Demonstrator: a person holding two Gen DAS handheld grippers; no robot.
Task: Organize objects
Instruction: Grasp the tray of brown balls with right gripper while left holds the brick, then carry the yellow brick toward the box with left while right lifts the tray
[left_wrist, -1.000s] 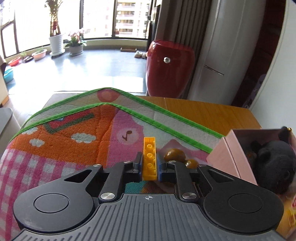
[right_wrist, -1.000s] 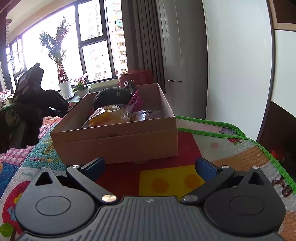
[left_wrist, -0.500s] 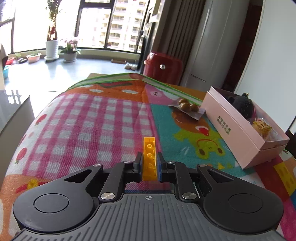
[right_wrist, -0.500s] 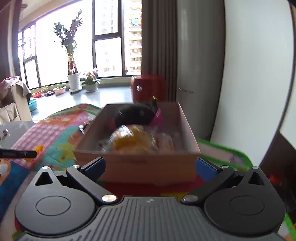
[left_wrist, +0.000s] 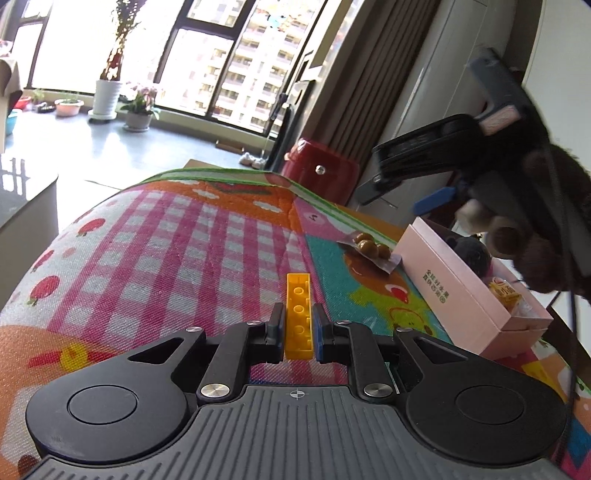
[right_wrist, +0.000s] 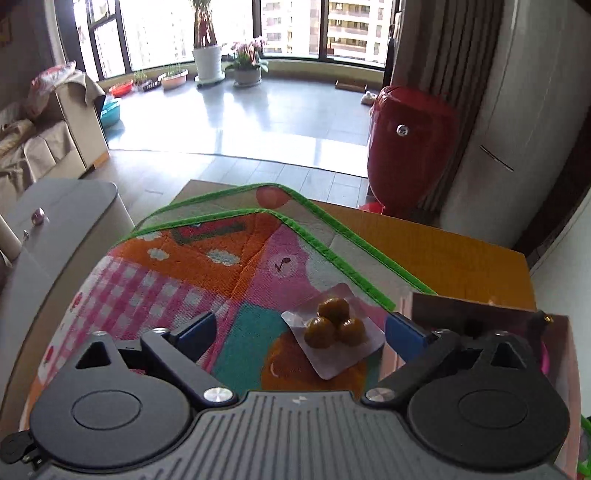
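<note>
Left gripper (left_wrist: 298, 334): clamped on yellow brick (left_wrist: 298, 320), unboxed. Right gripper (right_wrist: 299, 330): wide, closing, empty, above ball packet (right_wrist: 334, 328) near mat's far edge. Pink box (left_wrist: 465, 291) part-filled; both items left.

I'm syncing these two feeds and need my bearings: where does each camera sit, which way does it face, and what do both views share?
Left wrist: rides the left gripper, facing along the colourful mat toward the windows; its fingers clamp a yellow brick; the right gripper hangs over the pink box.
Right wrist: rides the right gripper, tilted down at the blister pack of brown balls; jaws closing, nothing between.
Shared: mat, blister pack, pink box, red stool.
</note>
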